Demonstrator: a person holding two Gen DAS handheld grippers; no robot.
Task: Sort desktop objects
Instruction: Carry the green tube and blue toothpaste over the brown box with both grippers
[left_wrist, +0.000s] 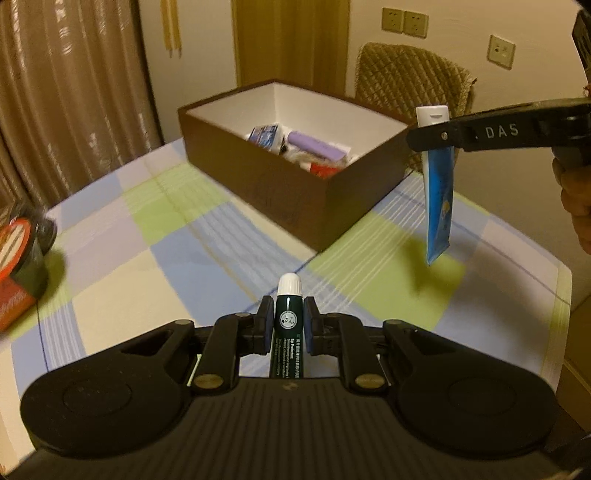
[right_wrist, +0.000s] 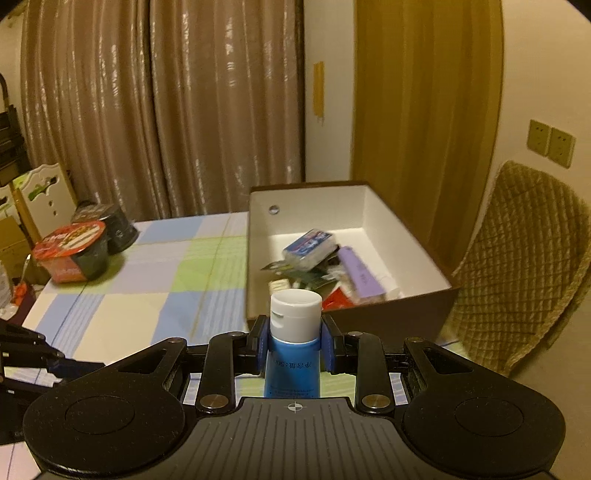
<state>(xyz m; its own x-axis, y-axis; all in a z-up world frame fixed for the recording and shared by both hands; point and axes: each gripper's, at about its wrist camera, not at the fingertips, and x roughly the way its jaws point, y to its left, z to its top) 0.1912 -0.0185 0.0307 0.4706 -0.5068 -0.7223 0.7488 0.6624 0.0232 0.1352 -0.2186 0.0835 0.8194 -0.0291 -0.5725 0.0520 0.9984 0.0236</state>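
Observation:
My left gripper (left_wrist: 288, 325) is shut on a dark green tube with a white cap (left_wrist: 289, 314), held upright above the checked tablecloth. My right gripper (right_wrist: 294, 341) is shut on a blue tube with a white flip cap (right_wrist: 294, 332); in the left wrist view that blue tube (left_wrist: 438, 192) hangs cap-up from the right gripper (left_wrist: 436, 138), beside the near right corner of the brown box (left_wrist: 280, 195). The brown box (right_wrist: 402, 306), white inside, holds several small items, among them a purple tube (right_wrist: 360, 275) and a blue-and-white pack (right_wrist: 309, 245).
Two black instant-noodle bowls (right_wrist: 79, 251) stand at the table's left side, one seen blurred in the left wrist view (left_wrist: 26, 251). A chair with a quilted cover (right_wrist: 517, 266) stands behind the box on the right. Curtains and a wall lie beyond the table.

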